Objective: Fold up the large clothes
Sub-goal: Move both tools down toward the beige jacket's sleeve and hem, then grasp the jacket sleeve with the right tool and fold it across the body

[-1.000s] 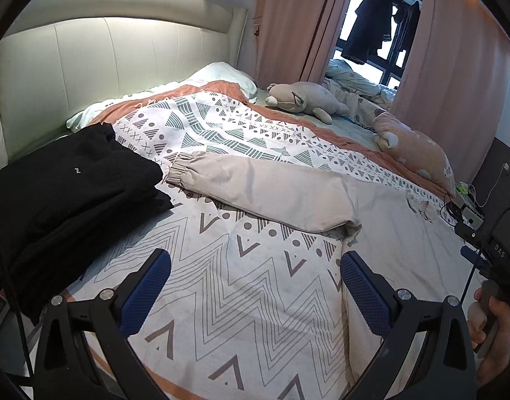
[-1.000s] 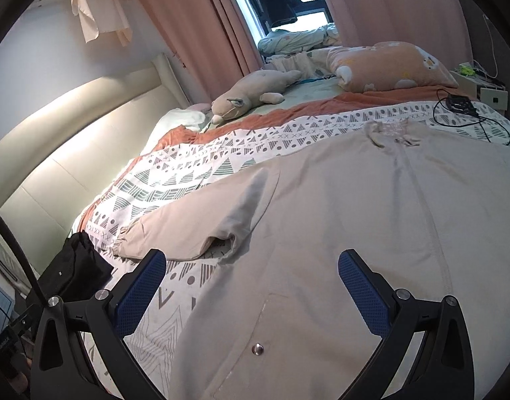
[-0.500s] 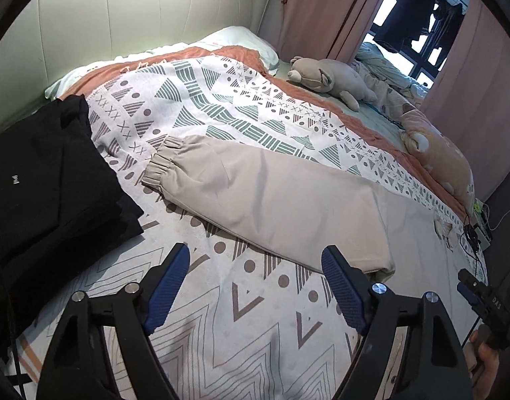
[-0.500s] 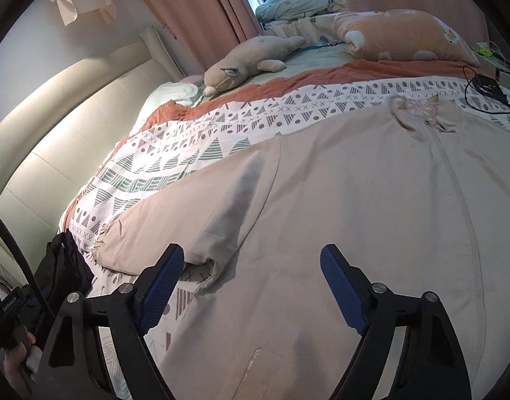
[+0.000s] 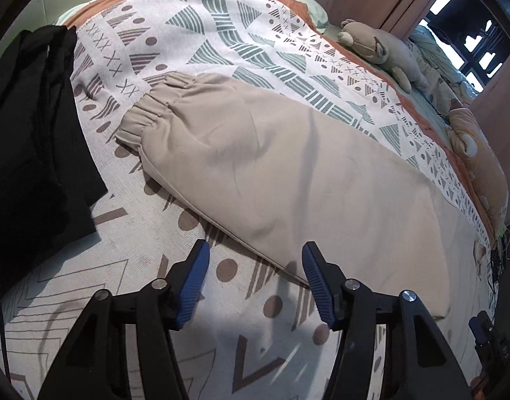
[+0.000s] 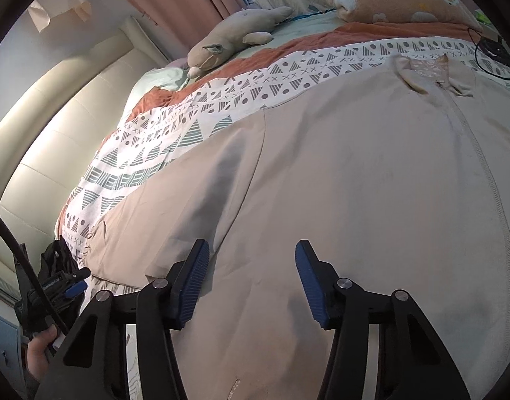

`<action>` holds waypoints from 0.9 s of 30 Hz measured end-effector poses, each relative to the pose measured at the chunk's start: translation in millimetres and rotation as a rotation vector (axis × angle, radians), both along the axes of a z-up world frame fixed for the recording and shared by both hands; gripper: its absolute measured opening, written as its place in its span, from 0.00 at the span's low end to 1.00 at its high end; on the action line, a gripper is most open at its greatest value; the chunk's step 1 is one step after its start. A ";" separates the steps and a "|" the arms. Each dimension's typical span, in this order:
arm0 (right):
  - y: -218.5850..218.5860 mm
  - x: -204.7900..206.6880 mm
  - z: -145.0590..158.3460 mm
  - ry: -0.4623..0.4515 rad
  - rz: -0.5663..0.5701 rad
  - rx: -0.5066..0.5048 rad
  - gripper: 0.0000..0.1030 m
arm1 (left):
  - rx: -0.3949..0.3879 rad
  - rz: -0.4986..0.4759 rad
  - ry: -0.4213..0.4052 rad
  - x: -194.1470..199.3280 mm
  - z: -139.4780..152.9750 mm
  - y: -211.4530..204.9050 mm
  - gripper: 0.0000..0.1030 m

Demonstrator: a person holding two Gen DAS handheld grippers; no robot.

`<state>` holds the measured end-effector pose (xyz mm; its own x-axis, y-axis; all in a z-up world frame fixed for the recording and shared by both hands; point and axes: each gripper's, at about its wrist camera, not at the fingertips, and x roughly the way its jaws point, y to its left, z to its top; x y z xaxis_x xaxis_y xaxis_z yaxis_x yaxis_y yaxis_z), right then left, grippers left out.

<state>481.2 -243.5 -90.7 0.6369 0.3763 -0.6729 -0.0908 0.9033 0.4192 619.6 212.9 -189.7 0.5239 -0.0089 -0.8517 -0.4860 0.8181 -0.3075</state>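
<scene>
Left wrist view, from its left edge: a folded black garment (image 5: 31,140) lies on the patterned bedspread (image 5: 221,26), apart from the beige jacket. Next comes the elastic cuff (image 5: 139,121) of the jacket's sleeve (image 5: 261,166), which runs as a long band from that cuff, upper left, down to the lower right, where it joins the body. The left gripper (image 5: 255,276) hangs just above the sleeve's near edge, about midway along it. Its jaws have just been closing and now stand half spread, with only bedspread and the sleeve's hem line showing between the blue pads; nothing is pinched. A plush bear (image 5: 378,46) lies far off near the curtains.

Right wrist view, again from the left: the other tool and the person's hand (image 6: 41,350) show at the lower left, then the same sleeve, then the shoulder seam. The right gripper (image 6: 251,276) hovers over the beige jacket (image 6: 371,183) close to the armpit, where sleeve meets body; the zipper (image 6: 488,180) and collar (image 6: 428,73) lie further right and beyond. Its jaws too have just been closing, are half spread, and have cloth below them but not clamped.

The sleeve's long axis runs across both tools, so the left one is nearer its middle, the right nearer its root. A fold of the sleeve over the body looks like the coming step.
</scene>
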 end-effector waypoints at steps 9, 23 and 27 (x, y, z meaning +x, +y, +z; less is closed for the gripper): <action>9.9 35.2 -25.5 0.070 0.092 0.099 0.28 | -0.007 -0.039 -0.065 12.1 9.2 3.2 0.07; 35.2 68.9 -88.9 0.231 0.188 0.261 0.27 | 0.074 -0.202 -0.306 26.7 155.6 -52.0 0.05; 24.8 70.6 -77.8 0.225 0.180 0.291 0.27 | 0.066 -0.270 -0.352 26.5 186.5 -83.7 0.05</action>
